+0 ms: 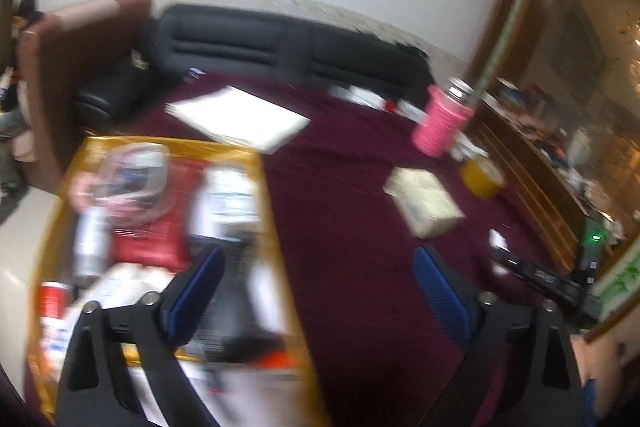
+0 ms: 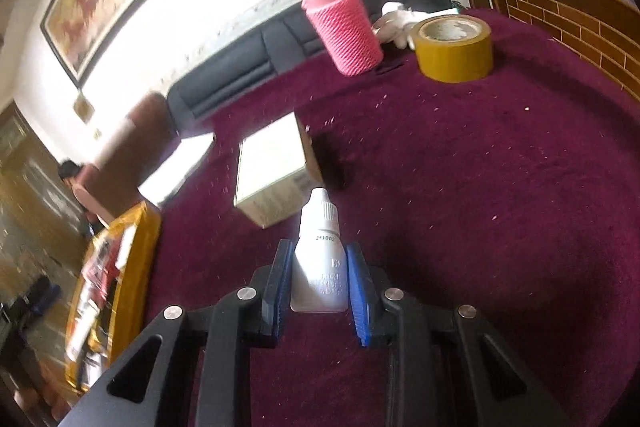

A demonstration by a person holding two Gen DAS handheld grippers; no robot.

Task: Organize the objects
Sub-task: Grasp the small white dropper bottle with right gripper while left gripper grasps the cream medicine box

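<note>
My right gripper (image 2: 320, 259) is shut on a small white dropper bottle (image 2: 320, 259), its blue pads pressing both sides, held above the maroon tablecloth (image 2: 480, 207). A white carton (image 2: 272, 171) lies just beyond it. In the left wrist view my left gripper (image 1: 320, 267) stands wide open with nothing between its blue pads (image 1: 440, 291). It hangs over the cloth beside a yellow box (image 1: 264, 187) filled with several items, among them a clear container (image 1: 132, 183), a silver can (image 1: 90, 239) and a red pack (image 1: 156, 227). That view is blurred.
A pink-sleeved bottle (image 2: 344, 27) and a yellow tape roll (image 2: 454, 47) stand at the far side of the table. A white pad (image 1: 240, 119) and a pale carton (image 1: 424, 203) lie on the cloth. Beyond are a black sofa (image 1: 280, 43) and a wooden counter (image 2: 568, 15). A person (image 2: 80, 187) sits far left.
</note>
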